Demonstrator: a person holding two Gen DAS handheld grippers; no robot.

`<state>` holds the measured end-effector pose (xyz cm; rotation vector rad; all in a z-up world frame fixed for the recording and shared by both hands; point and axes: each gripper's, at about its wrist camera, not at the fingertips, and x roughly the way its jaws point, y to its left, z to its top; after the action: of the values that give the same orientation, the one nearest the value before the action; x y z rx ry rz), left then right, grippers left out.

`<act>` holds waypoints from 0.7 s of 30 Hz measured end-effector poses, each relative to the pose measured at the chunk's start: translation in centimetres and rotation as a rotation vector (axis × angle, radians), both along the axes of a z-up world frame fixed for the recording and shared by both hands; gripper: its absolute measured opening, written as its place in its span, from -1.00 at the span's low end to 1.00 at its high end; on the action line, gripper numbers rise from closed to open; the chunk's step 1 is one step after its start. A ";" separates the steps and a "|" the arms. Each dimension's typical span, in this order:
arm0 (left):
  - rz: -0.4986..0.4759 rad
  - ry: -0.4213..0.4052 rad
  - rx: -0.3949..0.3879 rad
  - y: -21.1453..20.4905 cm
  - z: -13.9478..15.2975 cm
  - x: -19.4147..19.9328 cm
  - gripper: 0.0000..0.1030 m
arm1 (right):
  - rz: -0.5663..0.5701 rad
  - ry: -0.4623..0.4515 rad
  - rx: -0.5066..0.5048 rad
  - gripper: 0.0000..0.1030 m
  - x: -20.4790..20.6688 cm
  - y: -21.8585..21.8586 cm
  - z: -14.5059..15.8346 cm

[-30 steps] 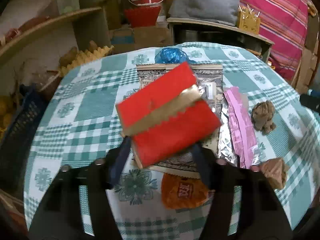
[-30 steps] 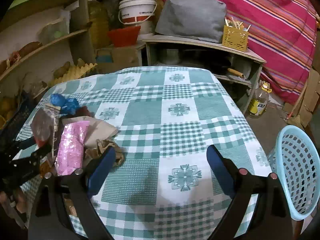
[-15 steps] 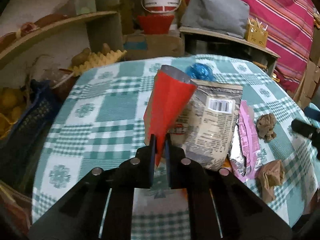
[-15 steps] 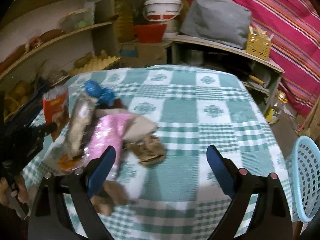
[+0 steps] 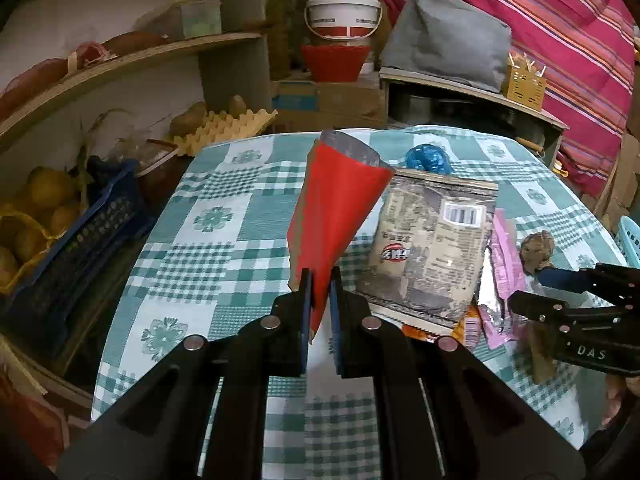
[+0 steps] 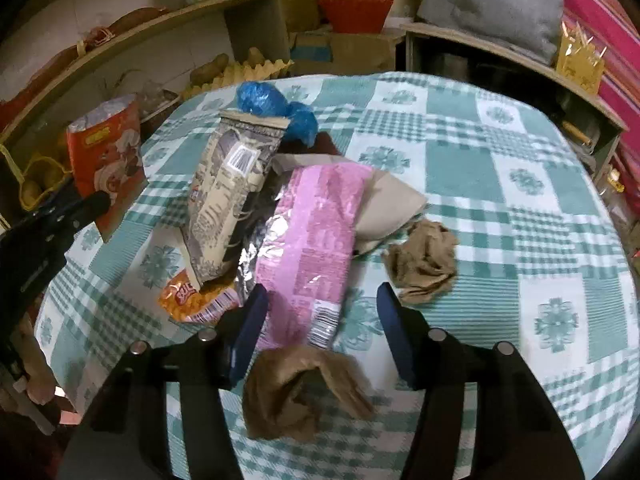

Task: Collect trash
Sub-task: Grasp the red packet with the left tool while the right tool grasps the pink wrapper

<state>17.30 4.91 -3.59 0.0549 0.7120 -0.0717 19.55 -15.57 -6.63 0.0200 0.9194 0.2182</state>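
**A:** What is each tool doing?

**B:** The left tool is clamped tight on the bottom corner of a red snack bag, holding it upright, clear of the checked tabletop. The right tool has just been closing. Its jaws stand about half apart over a crumpled brown paper wad near the front edge; the pads do not press on it.

**B:** Where is the rest of the trash?

**A:** Piled left of centre on the tabletop: a grey printed pouch, a pink foil wrapper, an orange packet, a blue plastic ball at the far side and a second brown wad to the right.

**A:** How far along is the collecting?

**B:** Early, I judge. One piece is lifted, none visibly binned. A light blue basket shows at the right edge.
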 end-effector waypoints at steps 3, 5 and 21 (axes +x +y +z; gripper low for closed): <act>0.006 0.009 0.001 0.2 -0.2 0.2 -0.86 | -0.004 0.026 0.009 0.09 0.8 0.0 -0.7; 0.004 0.007 0.004 0.1 -0.1 0.2 -0.86 | -0.009 0.031 0.020 0.10 1.4 -0.2 -0.9; 0.021 -0.010 0.005 0.1 0.5 0.4 -0.86 | 0.005 -0.048 -0.031 -0.46 1.9 -0.1 0.4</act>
<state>17.70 4.98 -3.07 0.0524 0.7027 -0.0491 21.45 -15.69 -6.21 -0.0164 0.8749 0.2085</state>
